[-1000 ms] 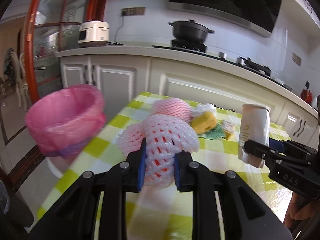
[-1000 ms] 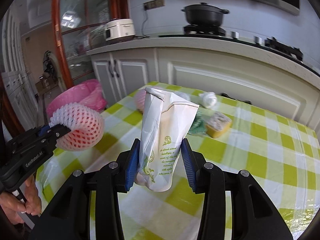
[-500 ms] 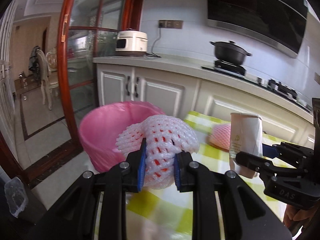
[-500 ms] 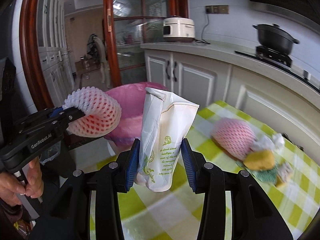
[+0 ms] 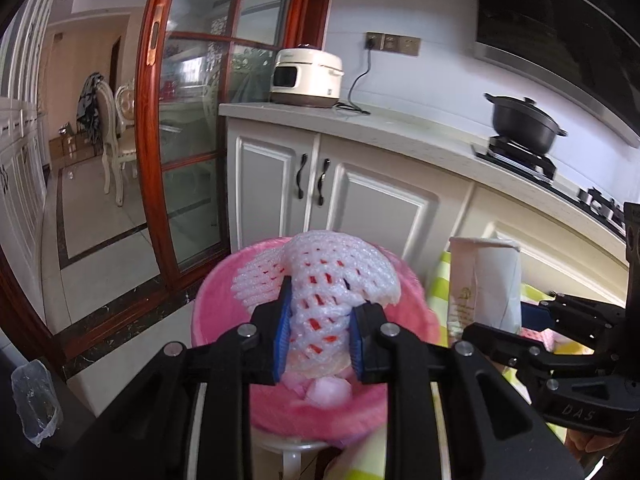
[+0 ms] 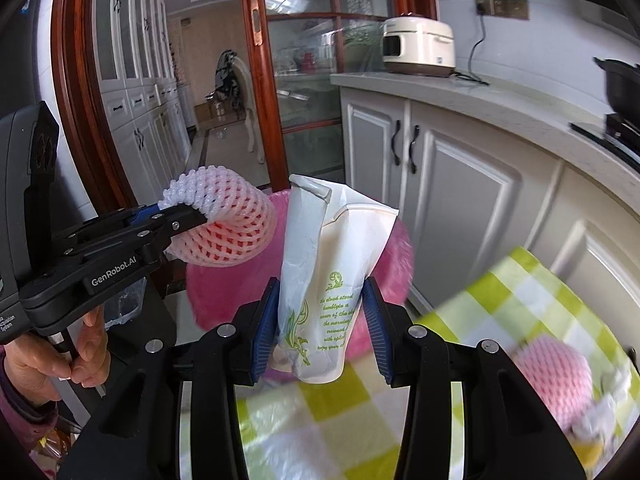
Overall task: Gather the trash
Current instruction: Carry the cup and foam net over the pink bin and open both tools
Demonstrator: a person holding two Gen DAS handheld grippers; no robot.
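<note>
The pink-lined bin (image 5: 320,364) fills the lower middle of the left wrist view, and the left gripper (image 5: 320,340) reaches over its open mouth from the bottom of the frame, its blue pads pinched narrow on a white foam fruit net (image 5: 320,280) that bulges up above the fingers. Some pink scraps lie in the bin just below the net, too blurred to name. At the right edge of that view the right gripper (image 5: 532,320) points in from the side, level and just beside the bin, clamped on a crumpled white paper cup (image 5: 484,280). In the right wrist view the cup (image 6: 332,280) stands upright between the blue pads at centre, hiding much of the bin (image 6: 224,292) behind it. The checked tablecloth (image 6: 500,308) and another pink foam net (image 6: 552,376) at lower right are smeared by blur.
</note>
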